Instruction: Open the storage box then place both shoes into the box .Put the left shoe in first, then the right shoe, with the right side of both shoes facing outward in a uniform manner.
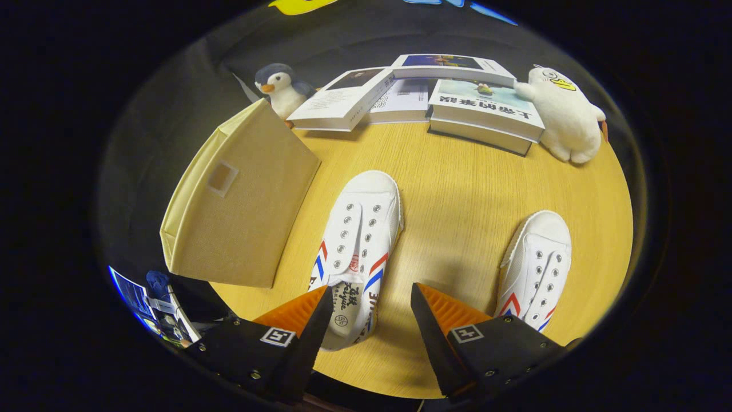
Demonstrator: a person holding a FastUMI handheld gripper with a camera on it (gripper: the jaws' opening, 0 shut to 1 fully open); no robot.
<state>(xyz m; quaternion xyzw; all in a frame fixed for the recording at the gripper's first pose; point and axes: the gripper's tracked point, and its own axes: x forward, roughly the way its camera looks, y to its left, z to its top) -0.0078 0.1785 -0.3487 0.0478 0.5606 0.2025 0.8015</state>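
A: Entry, gripper view. State of the gripper [370,297]?

B: Fingers spread wide, holding nothing. They hang above the near edge of the round wooden tabletop [457,189]. The heel of the left shoe [359,240] lies in the gap between the fingers, closer to the left finger [309,326], which overlaps the shoe's heel edge in the view. I cannot tell whether it touches.

A: Shoe orientation?

B: Left shoe is a white slip-on with red and blue stripes on its sides, sole down, toe pointing away from the fingers toward the books. Insole print is visible at the heel opening. The right shoe [537,263] is the same type, sole down, toe also pointing away, well apart from the first, lying beyond the right finger [434,326]; its heel is hidden behind that finger's body.

A: Storage box?

B: Beige fabric storage box [240,200], to the left of the left shoe, near it but apart. It shows a flat cloth panel with a small label pocket. The box overhangs the tabletop edge on its left side. I cannot tell whether it is open.

A: Other items?

B: Far side of the tabletop: several books [423,97] in a loose overlapping row. A penguin plush [280,88] stands behind the box, beside the leftmost book. A white plush [566,114] leans on the rightmost stack.
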